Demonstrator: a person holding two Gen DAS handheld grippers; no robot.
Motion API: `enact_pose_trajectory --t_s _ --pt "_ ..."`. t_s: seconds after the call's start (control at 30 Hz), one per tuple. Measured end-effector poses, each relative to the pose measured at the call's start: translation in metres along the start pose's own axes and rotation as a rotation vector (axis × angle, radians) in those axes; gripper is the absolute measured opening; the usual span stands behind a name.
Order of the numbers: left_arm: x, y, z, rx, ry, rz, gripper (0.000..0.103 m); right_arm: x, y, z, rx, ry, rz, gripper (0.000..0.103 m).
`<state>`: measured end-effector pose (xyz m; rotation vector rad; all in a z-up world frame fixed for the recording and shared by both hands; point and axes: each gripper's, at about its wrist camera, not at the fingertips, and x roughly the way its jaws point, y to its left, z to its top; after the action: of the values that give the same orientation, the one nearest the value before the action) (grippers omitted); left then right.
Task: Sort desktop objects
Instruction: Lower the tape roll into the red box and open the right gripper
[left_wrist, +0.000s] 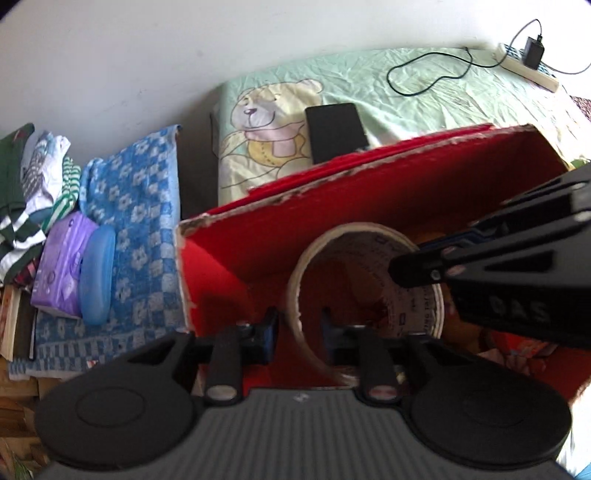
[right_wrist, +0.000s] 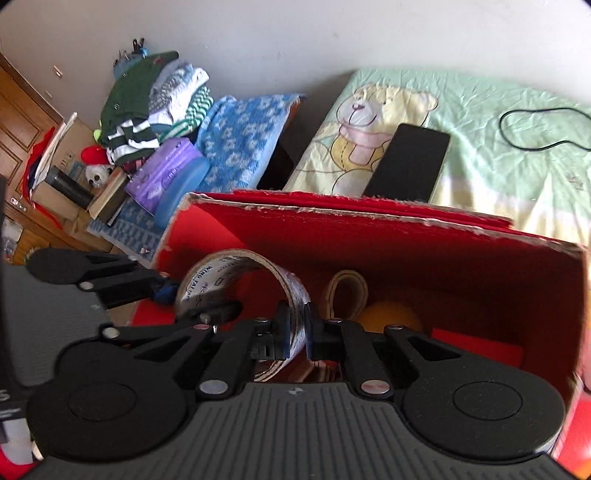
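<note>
The roll of packing tape (right_wrist: 243, 288) was seen held upright over the open red cardboard box (right_wrist: 424, 266), its band pinched between the fingers of the right gripper (right_wrist: 295, 334), which were closed tight on the tape's wall. In the left wrist view the same roll (left_wrist: 369, 288) appeared at the centre, with the left gripper (left_wrist: 297, 328) at 6 o'clock below it; its fingers stood partly apart, astride the near wall of the roll, one outside and one inside the ring. Whether the pads pressed on the tape could not be told. The right gripper's fingers entered that view from 3 o'clock.

Inside the box, a second, cream-coloured tape roll (right_wrist: 347, 295), a yellow-orange round object (right_wrist: 391, 315) and a flat red piece (right_wrist: 476, 345) were seen at the bottom.

Beyond the box, at 12 o'clock, a black phone (right_wrist: 406, 162) lay on a pale green bear-print sheet (right_wrist: 517, 155). At 10 o'clock a blue chequered towel (right_wrist: 243, 133), a purple tissue pack (right_wrist: 162, 173), a blue case (right_wrist: 181, 188) and folded clothes (right_wrist: 155, 99) were stacked.
</note>
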<state>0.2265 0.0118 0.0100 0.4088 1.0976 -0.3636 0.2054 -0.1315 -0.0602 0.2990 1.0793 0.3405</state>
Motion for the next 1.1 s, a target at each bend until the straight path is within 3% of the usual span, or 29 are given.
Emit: enact_pose_trajectory --t_s 0.1,0.4,0.67,0.8,0.87,1.1 --pt "-0.003 0.004 -0.001 -0.017 -0.011 -0.012 0.042 0.013 -0.002 0.004 0.016 0.023 0.011 0.009" --pt "-0.003 0.008 -0.018 -0.042 0.006 -0.053 0.040 0.056 0.007 0.006 -0.027 0.105 -0.025 0.008" --pt "-0.003 0.007 -0.027 -0.047 -0.022 -0.065 0.040 0.067 0.010 0.012 -0.006 0.036 -0.037 0.009" --pt "-0.002 0.004 -0.028 -0.050 -0.029 -0.078 0.044 0.069 0.009 0.013 0.009 0.054 -0.013 0.019" --pt "-0.001 0.001 -0.028 -0.045 -0.032 -0.071 0.045 0.066 0.007 0.012 0.018 0.053 -0.007 0.024" --pt "0.004 -0.004 -0.027 -0.059 -0.048 -0.023 0.050 0.037 0.003 0.007 0.043 0.009 0.026 0.023"
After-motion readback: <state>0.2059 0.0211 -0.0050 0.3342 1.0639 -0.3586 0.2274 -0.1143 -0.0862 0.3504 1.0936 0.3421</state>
